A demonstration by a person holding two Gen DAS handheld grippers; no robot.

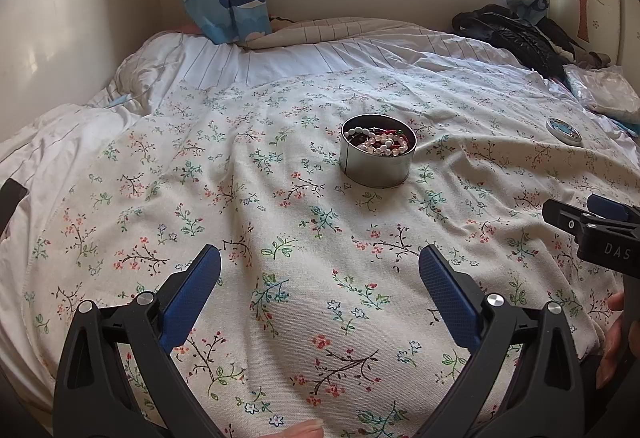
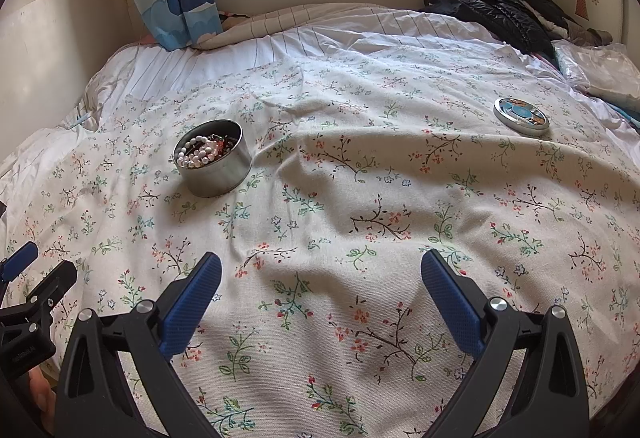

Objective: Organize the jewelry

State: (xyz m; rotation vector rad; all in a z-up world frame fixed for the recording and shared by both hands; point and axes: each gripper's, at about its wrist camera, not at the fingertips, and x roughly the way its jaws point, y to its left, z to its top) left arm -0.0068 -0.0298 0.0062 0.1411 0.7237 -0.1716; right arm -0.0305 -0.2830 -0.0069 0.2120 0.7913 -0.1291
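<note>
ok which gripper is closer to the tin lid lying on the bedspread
Right. The right gripper faces open bedspread with the tin lid ahead to its right; the left gripper sits farther left, facing the jewelry tin.

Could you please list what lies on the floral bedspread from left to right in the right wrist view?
Left tool at the edge → open round tin of bead jewelry → the tin's lid.
</note>
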